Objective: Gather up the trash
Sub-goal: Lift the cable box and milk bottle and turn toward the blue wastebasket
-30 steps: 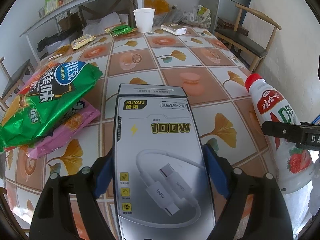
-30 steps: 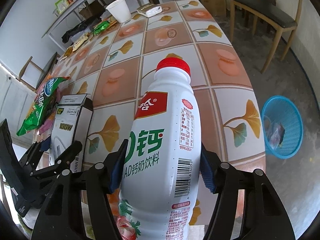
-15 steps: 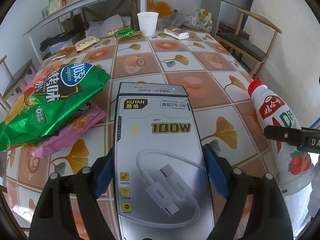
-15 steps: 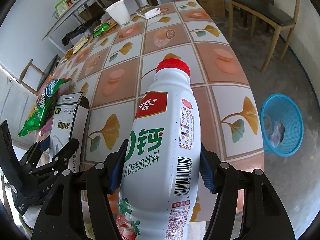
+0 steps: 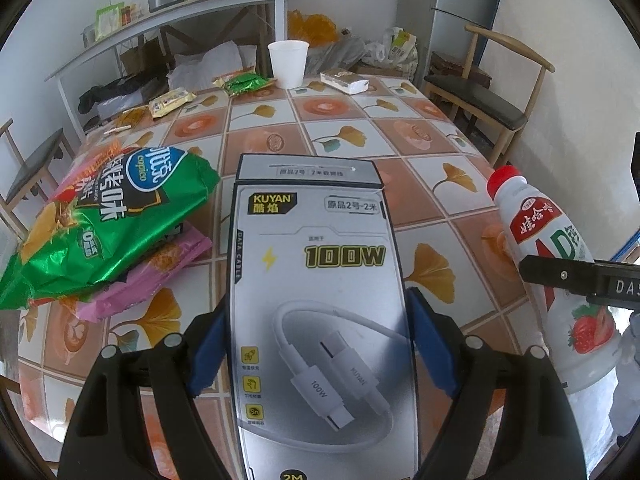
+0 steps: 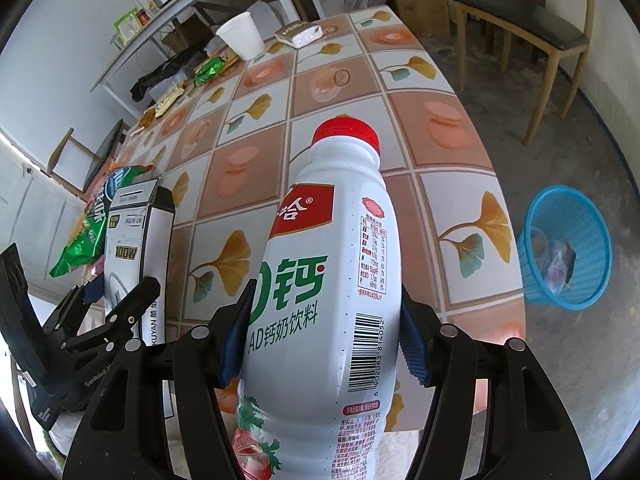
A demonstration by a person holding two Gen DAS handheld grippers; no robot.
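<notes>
My left gripper [image 5: 316, 344] is shut on a grey cable box [image 5: 316, 280] marked 100W, held above the near edge of the tiled table [image 5: 344, 136]. My right gripper [image 6: 324, 344] is shut on a white drink bottle [image 6: 332, 288] with a red cap, held up over the table's near right part. The bottle also shows at the right of the left wrist view [image 5: 556, 272], and the box at the left of the right wrist view [image 6: 136, 240]. A blue trash basket [image 6: 568, 248] with some trash inside stands on the floor to the right of the table.
A green snack bag [image 5: 104, 220] lies on a pink one [image 5: 148, 276] at the table's left. A white paper cup [image 5: 288, 62], small wrappers [image 5: 244, 82] and a tissue pack [image 5: 344, 78] sit at the far end. Wooden chairs [image 5: 484, 96] stand at the right; a shelf behind.
Both grippers have pulled back and lifted slightly with their loads; the table and far items appear farther away. The grips are unchanged.
</notes>
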